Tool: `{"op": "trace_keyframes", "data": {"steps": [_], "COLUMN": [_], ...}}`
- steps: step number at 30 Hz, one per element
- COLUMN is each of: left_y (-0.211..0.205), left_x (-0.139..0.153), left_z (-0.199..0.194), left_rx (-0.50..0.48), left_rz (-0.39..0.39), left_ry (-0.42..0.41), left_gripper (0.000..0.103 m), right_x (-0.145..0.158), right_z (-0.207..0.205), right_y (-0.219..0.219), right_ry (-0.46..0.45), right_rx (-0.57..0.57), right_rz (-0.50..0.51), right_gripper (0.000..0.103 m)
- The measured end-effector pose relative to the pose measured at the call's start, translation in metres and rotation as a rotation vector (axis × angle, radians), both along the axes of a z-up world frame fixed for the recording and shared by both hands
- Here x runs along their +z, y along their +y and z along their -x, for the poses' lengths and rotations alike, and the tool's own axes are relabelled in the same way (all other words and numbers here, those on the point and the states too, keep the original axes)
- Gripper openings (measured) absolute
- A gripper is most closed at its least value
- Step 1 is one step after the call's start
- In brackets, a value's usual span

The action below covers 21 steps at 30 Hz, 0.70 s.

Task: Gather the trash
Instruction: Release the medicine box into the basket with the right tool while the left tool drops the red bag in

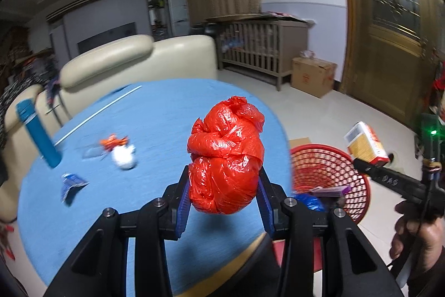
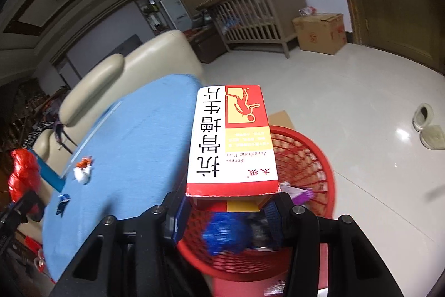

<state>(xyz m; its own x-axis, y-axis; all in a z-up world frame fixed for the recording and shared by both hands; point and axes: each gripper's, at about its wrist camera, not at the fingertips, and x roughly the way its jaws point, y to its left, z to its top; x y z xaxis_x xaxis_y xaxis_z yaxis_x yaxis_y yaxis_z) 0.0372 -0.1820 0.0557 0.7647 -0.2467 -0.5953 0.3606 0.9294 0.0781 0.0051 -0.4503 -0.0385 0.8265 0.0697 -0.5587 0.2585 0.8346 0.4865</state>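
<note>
My left gripper is shut on a crumpled red plastic bag and holds it above the blue table. The bag also shows in the right wrist view. My right gripper is shut on a red, white and yellow medicine box and holds it over the red mesh basket. The box and basket also show in the left wrist view. Blue and purple trash lies in the basket.
On the table lie a white and orange wad, a blue wrapper, a blue tube and a thin white stick. A cream sofa stands behind. A cardboard box, a crib and slippers are on the floor.
</note>
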Motion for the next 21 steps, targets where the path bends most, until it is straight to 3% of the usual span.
{"op": "trace_keyframes", "data": {"steps": [13,16,17,21], "left_y": [-0.084,-0.1,-0.104,-0.121], "left_x": [-0.015,-0.018,-0.018,-0.025], "left_z": [-0.015,-0.017,-0.017,-0.02], "left_rx": [-0.143,-0.167,-0.175,-0.204], "left_rz": [-0.025,-0.039,-0.044,-0.063], "left_ry": [0.056,0.068,0.072,0.09], "left_gripper": [0.044,0.044,0.044,0.044], "right_x": [-0.047,-0.05,-0.052,-0.052], "right_z": [-0.026,-0.035,-0.036,-0.032], "right_y": [-0.038,-0.04,-0.04,-0.045], "right_ry": [0.162,0.181,0.186,0.158], "right_rx": [0.037,0.019,0.015,0.016], "right_rz": [-0.035,-0.025,-0.029,-0.052], "right_gripper": [0.051,0.059,0.067,0.069]}}
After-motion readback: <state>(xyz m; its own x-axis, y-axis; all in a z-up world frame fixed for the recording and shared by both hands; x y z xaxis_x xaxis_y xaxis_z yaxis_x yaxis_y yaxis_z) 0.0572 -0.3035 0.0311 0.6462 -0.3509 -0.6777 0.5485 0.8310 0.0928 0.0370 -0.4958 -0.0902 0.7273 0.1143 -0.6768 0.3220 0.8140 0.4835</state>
